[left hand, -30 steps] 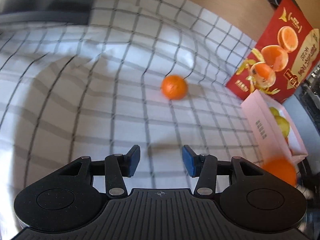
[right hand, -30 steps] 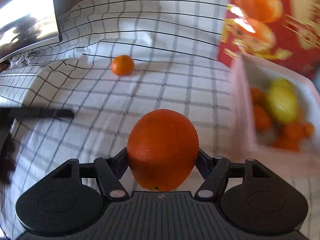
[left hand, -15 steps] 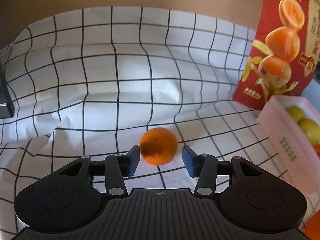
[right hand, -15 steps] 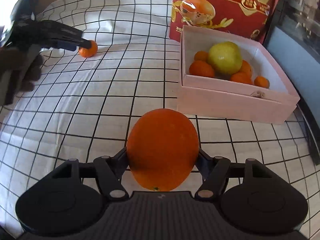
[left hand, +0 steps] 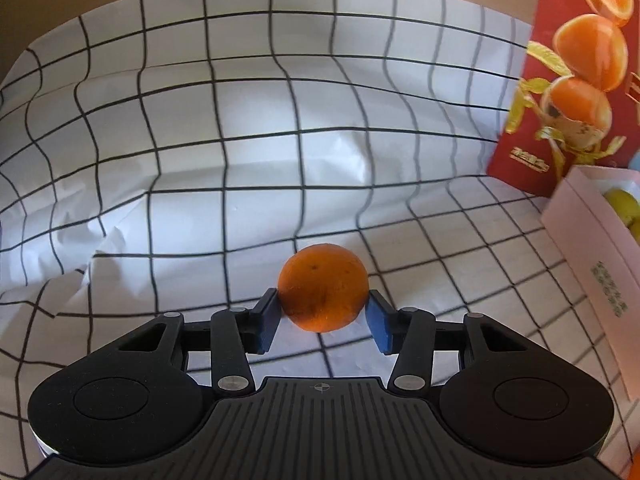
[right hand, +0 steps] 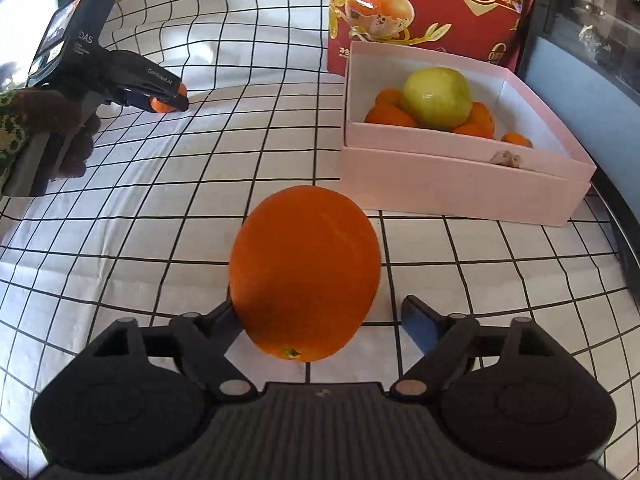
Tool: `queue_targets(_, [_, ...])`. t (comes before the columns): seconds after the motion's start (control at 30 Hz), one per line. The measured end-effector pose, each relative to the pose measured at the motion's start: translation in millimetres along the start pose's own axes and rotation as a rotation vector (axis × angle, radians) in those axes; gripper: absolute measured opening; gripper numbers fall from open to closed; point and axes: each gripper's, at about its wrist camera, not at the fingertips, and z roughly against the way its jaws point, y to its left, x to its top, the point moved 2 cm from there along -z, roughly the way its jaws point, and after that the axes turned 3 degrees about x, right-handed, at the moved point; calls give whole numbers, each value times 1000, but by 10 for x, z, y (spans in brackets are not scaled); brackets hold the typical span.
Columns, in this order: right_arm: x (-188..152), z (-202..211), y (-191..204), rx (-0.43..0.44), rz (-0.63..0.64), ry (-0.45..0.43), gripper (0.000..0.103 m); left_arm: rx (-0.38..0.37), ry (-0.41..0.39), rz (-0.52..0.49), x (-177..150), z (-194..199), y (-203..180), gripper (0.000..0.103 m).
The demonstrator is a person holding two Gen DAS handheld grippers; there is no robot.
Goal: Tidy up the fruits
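Your left tool [left hand: 323, 314] grips a small mandarin [left hand: 323, 287] between its blue pads, low over the checked cloth [left hand: 200, 160] on the bench. Your right tool [right hand: 320, 320] looks released: its left finger touches the big orange [right hand: 305, 273], its right pad [right hand: 418, 326] stands apart from it. The pink box [right hand: 460, 184] sits just past the orange, to its right, holding a green apple [right hand: 437, 98] on several mandarins. A red fruit carton [right hand: 432, 8] stands behind the box.
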Motion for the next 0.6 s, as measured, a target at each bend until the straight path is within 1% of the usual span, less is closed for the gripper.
queue_targets(0.17, [-67,-1,-35,-12,-9,-48,97,-75,-12,-23,-219,287,-151,51])
queue_targets(0.23, [-87,1,-44,-14,-9,-63,98,-112,-12,-22,-363,475,-225,50])
queue_targets(0.4, [-78,0,-70,-8,-7,-66,103,-193,18,-22,-775,999,-473,47])
queue_targets(0.47, [-83,4,-78,-5,-8,-67,103,-199,24,-30,-920,1143,-571,45])
queue_targets(0.5, [-84,5,-81,-3,-6,-65,103,-190,18,-33,-964,1201,-595,42])
queue_targets(0.53, [-83,5,-85,-1,-7,-60,103,-188,13,-31,-993,1243,-608,36])
queue_targets(0.6, [-76,11,-82,-1,-9,-49,103,-192,7,-15,-1012,1275,-598,31])
